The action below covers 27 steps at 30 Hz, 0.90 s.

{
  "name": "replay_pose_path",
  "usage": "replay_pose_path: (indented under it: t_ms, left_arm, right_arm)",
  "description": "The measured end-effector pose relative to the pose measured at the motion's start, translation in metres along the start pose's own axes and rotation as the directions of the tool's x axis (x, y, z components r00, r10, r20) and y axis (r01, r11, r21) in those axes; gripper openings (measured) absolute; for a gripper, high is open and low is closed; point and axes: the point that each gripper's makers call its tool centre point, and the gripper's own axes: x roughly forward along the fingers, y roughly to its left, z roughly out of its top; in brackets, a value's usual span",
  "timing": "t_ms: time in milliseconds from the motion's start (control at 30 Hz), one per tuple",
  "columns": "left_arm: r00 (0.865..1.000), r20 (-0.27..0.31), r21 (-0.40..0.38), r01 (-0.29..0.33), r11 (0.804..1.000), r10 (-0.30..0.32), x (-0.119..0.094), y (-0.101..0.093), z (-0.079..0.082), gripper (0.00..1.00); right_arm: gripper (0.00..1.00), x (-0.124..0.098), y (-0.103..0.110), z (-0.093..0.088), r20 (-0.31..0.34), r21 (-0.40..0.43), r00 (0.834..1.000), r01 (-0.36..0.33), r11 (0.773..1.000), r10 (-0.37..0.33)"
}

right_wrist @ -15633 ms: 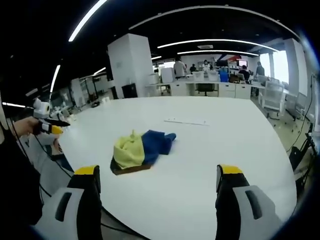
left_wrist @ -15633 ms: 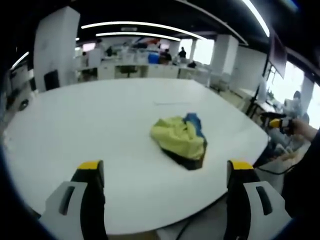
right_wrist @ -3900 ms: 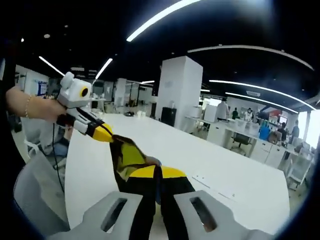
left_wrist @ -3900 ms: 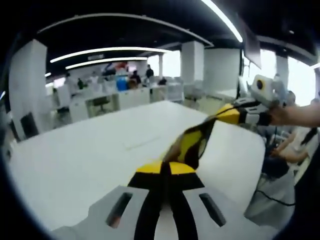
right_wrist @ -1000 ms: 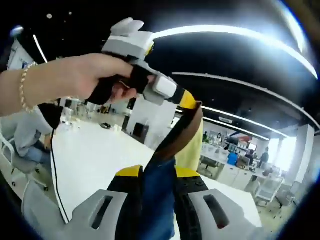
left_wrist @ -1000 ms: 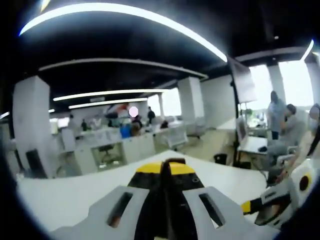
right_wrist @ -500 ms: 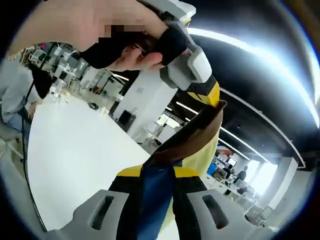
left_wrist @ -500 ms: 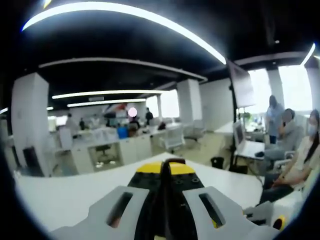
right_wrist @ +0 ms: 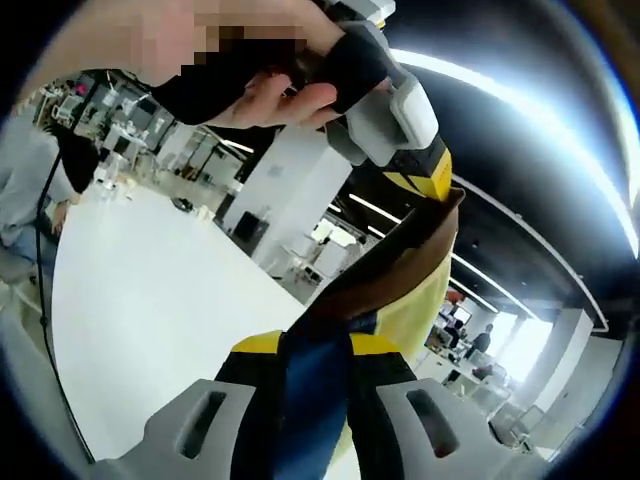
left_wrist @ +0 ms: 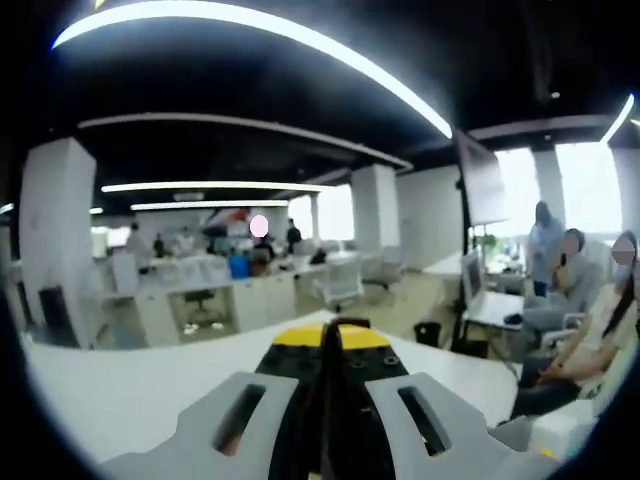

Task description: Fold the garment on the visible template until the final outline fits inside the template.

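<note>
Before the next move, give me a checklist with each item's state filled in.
1. Right gripper shut on the garment: ok.
2. Left gripper holding the garment's upper edge: ok.
3. Garment lifted off the table: ok.
4. Garment hanging flat, untwisted: cannot tell; it is seen edge-on.
5. Template in sight on the table: cannot tell.
6. Table below clear for laying down: cannot tell; the near part is hidden.

An open-plan office: rows of desks (left_wrist: 215, 300) with swivel chairs (left_wrist: 337, 285), white columns (left_wrist: 52, 240), long ceiling striplights (left_wrist: 250, 30).
</note>
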Motion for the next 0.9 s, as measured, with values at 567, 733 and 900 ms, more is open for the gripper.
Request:
replay_pose_path:
  t_ms: [567,733,900]
  left_arm:
    - [1.000,0.011,-0.002,0.015,1.000,-0.015,-0.005,-0.003,0.002,0.00]
    - [1.000,0.007,0.006,-0.002,1.000,0.002,-0.008,0.004,-0.001,0.00]
    - [1.000,-0.002,0.011,-0.031,0.999,0.031,-0.014,0.015,-0.007,0.00]
  right_arm:
    - [0.01,-0.006,-0.022,-0.011,0.012,-0.032,1.000,0.013,0.999,-0.013]
    - [0.01,-0.015,-0.040,-0.011,0.030,-0.026,0.999,0.034,0.999,-0.033]
    - [0.01,-0.025,-0.068,-0.009,0.040,-0.027,0.996,0.079,0.996,-0.078]
